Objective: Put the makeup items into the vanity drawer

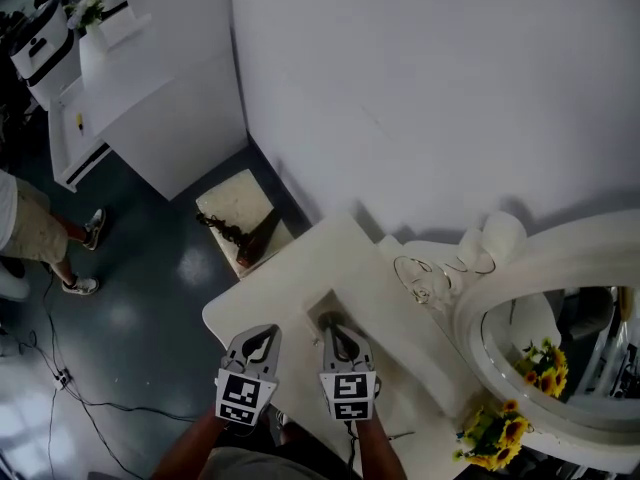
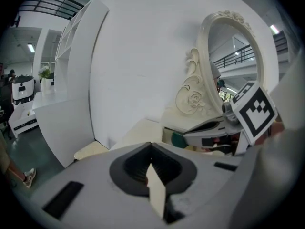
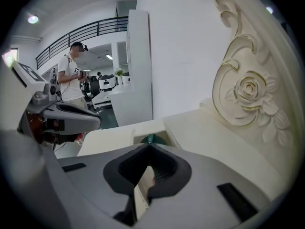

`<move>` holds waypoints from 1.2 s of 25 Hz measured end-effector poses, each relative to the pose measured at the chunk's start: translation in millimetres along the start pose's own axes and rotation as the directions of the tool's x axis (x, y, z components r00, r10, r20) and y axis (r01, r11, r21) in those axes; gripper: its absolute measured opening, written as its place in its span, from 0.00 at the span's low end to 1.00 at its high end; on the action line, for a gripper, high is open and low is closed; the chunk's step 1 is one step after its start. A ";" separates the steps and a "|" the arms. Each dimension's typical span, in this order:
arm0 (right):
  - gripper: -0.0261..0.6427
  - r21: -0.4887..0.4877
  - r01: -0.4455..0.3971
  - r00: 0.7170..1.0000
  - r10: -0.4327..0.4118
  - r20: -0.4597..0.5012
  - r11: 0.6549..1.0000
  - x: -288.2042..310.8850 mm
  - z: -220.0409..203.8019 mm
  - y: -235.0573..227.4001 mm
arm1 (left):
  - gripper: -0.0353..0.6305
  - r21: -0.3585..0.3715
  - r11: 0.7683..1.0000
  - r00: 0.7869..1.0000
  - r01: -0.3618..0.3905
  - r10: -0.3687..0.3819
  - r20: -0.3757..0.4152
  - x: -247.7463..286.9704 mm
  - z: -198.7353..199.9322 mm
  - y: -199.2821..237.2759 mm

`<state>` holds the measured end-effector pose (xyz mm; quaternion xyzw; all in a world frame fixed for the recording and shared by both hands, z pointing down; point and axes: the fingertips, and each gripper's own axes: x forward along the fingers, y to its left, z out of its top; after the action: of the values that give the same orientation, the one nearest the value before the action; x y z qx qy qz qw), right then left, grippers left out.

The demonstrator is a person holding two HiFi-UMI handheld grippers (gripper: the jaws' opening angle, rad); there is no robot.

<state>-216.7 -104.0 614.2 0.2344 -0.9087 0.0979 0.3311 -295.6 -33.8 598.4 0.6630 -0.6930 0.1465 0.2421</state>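
The cream vanity (image 1: 290, 288) has an open drawer recess (image 1: 322, 306) in its top. A dark green item (image 2: 177, 139) lies inside it, also visible as the green item (image 3: 150, 138) just past my right jaw tips. My right gripper (image 1: 336, 328) hangs over the recess with its jaws together, and I see nothing clearly held between them. My left gripper (image 1: 262, 338) hovers beside it over the vanity's front left part, shut and empty. In the left gripper view the left gripper (image 2: 151, 146) has tips that meet. The right gripper (image 3: 150, 146) looks the same.
An ornate oval mirror (image 1: 560, 353) stands at the right with sunflowers (image 1: 495, 433) below it. Thin wire pieces (image 1: 430, 273) lie near its base. A stool (image 1: 238, 216) sits by the wall, a white cabinet (image 1: 170, 88) further back, a person (image 1: 30, 233) at the left.
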 end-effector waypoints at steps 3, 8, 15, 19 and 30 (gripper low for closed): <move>0.07 0.020 0.006 1.000 -0.006 0.003 1.000 -1.1 -0.8 -1.2 | 0.05 0.001 1.000 1.000 0.009 -0.009 0.001 0.2 0.3 -1.0; 0.25 0.038 -0.017 1.000 0.017 0.016 0.999 -0.4 0.3 4.0 | 0.05 0.008 1.000 1.000 0.016 -0.016 0.002 -2.2 0.4 -2.5; 0.25 0.028 -0.009 0.999 0.008 0.033 1.000 -9.0 7.0 5.2 | 0.05 0.015 1.000 1.000 0.011 -0.011 0.016 -11.3 6.1 -3.6; 0.25 0.023 0.003 0.999 -0.004 0.052 1.000 -23.0 11.4 6.4 | 0.05 0.027 1.000 0.999 0.012 -0.013 0.037 -20.7 14.1 -9.8; 0.21 0.081 0.142 0.970 -0.155 0.186 0.987 -99.7 32.7 -29.2 | 0.05 0.131 0.988 0.986 0.086 -0.103 0.131 -34.0 66.7 -61.5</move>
<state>-153.7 -104.3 525.4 0.3212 -0.9124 0.0802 0.2406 -244.0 -44.7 517.1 0.7175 -0.6654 0.1317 0.1585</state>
